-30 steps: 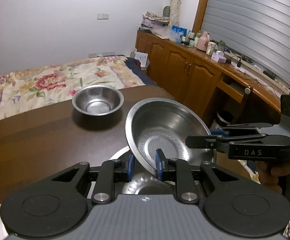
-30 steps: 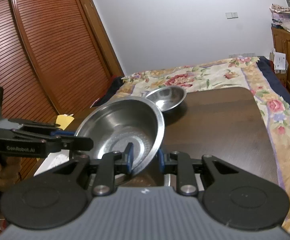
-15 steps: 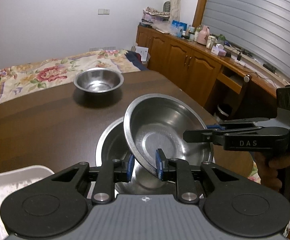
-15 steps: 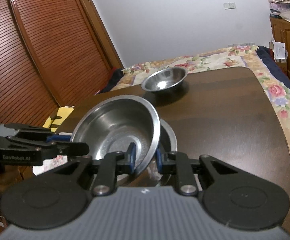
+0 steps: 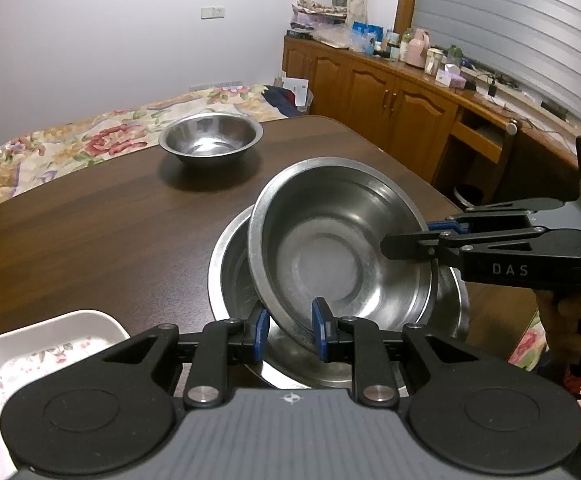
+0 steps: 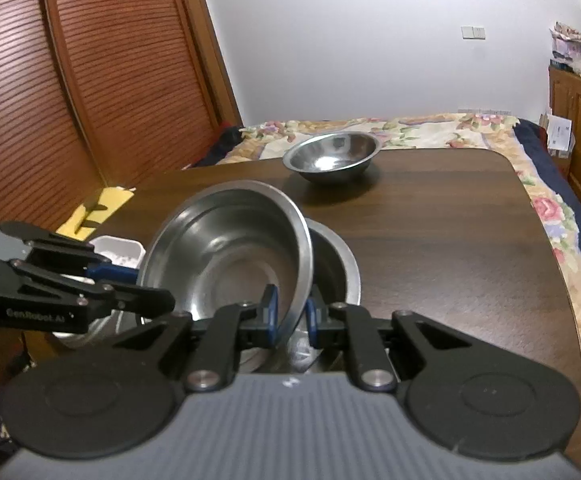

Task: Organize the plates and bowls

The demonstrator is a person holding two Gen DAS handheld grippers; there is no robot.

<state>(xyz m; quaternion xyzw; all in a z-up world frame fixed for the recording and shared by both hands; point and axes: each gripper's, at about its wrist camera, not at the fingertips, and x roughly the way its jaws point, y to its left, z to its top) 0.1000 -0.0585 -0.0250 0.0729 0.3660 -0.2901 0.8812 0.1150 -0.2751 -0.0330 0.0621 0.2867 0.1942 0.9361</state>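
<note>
The held steel bowl [image 5: 342, 248] hangs tilted just above the larger steel bowl [image 5: 230, 276] that sits on the table [image 5: 90, 232], its lower rim dipping inside the larger bowl's rim. Both tongs grasp it on opposite rim edges: the left tongs [image 5: 289, 334] are clenched on the near rim, one pad inside the wall and one outside, and the right tongs [image 6: 290, 316] pinch the rim on the other side. Two grips probably keep the thin, slippery steel from swinging or slipping while it is nested, and the tilt lets one edge enter first so the bowl can slide down into the larger one.

Beyond the larger bowl, toward the bed [image 5: 70, 144], a smaller steel bowl [image 5: 210, 140] stands upright and alone, well apart. A white dish [image 5: 30, 352] with a flowered inside lies just beside the larger bowl, on the left tongs' side. Judging by this, nesting is under way, and the smaller bowl awaits its turn.
</note>
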